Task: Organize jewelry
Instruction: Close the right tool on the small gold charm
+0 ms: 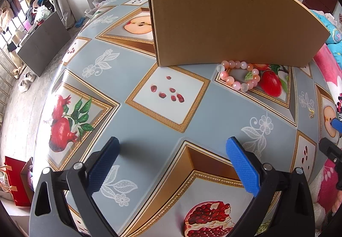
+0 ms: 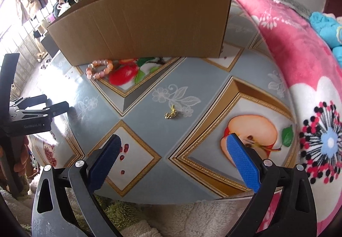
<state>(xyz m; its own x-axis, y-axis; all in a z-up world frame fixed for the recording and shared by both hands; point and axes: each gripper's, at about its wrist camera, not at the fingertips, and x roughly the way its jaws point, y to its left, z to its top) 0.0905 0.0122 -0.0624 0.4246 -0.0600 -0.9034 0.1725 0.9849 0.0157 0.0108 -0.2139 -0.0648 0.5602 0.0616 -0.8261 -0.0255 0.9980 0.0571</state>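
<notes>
A pink beaded bracelet (image 1: 239, 75) (image 2: 100, 69) lies on the patterned tablecloth against the front wall of a brown cardboard box (image 1: 224, 19) (image 2: 145, 23). A small gold trinket (image 2: 171, 114) (image 1: 311, 113) rests on the grey cloth further right. My left gripper (image 1: 173, 147) is open over the table, well short of the bracelet, with nothing between its blue pads. My right gripper (image 2: 174, 143) is also open and empty, hovering just in front of the gold trinket. The box's inside is hidden from the left wrist view.
The table (image 1: 136, 126) carries a fruit-print cloth. A pink floral blanket (image 2: 303, 79) bulges along its right side. The table's near edge (image 2: 171, 201) sits above a fuzzy rug. A grey cabinet (image 1: 42, 42) and shoes stand on the floor at left.
</notes>
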